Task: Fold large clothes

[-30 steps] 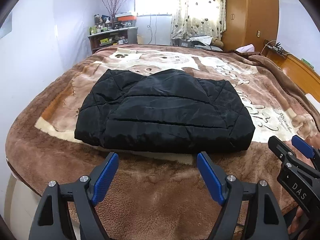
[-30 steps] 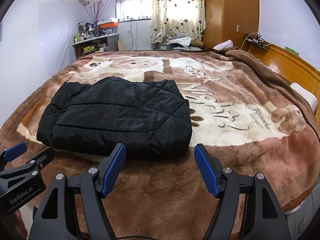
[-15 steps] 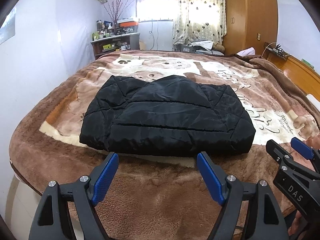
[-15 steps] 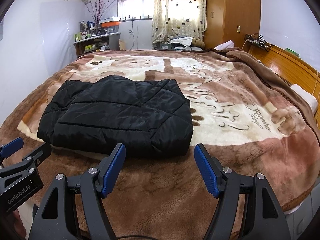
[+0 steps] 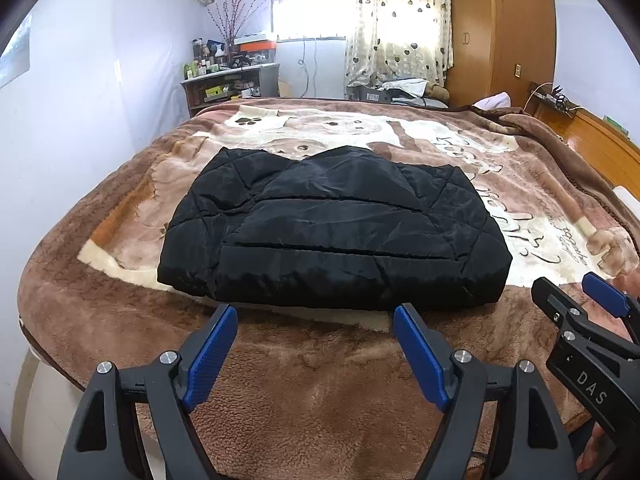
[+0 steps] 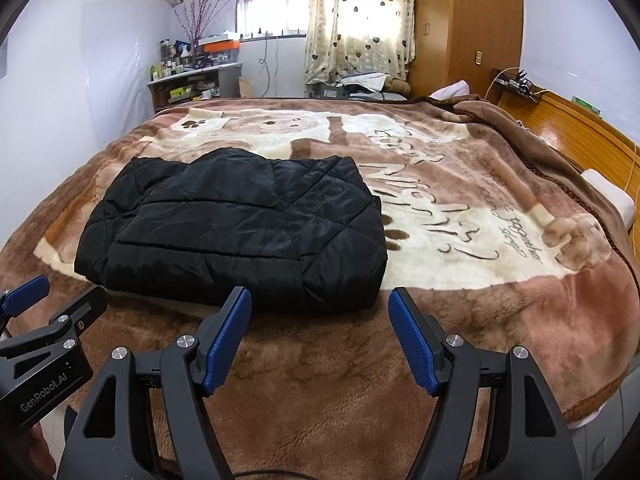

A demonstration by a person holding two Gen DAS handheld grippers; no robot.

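At the far left a white wall (image 5: 80,120) stands beside the bed, and against it, further back, there is a shelf (image 5: 230,88) crowded with bottles and boxes, with a vase of thin branches (image 5: 232,20) on top; the bed itself is covered by a brown plush blanket (image 5: 320,400) printed with pale bears and cursive writing; on the left half of this blanket lies the black quilted jacket (image 5: 332,236), already folded into a thick flat rectangle, its near edge parallel to the foot side of the bed; the left gripper (image 5: 314,324) hangs above the bare blanket just in front of that near edge, its two blue-padded fingers (image 5: 210,354) spread wide apart and holding nothing, not touching the jacket; to the right of it, the right gripper (image 6: 320,306) is also above the blanket, near the front right corner of the jacket, its fingers equally wide apart and empty; in the left wrist view its side is seen at the lower right border, with the letters DAS on the black body; behind the bed a window with a heart-patterned curtain (image 6: 360,20) lets in bright light; further right stands a tall wooden wardrobe (image 6: 468,28), and at the far right runs the polished wooden headboard (image 6: 580,128), with a white pillow (image 6: 610,200) just beside the blanket edge.
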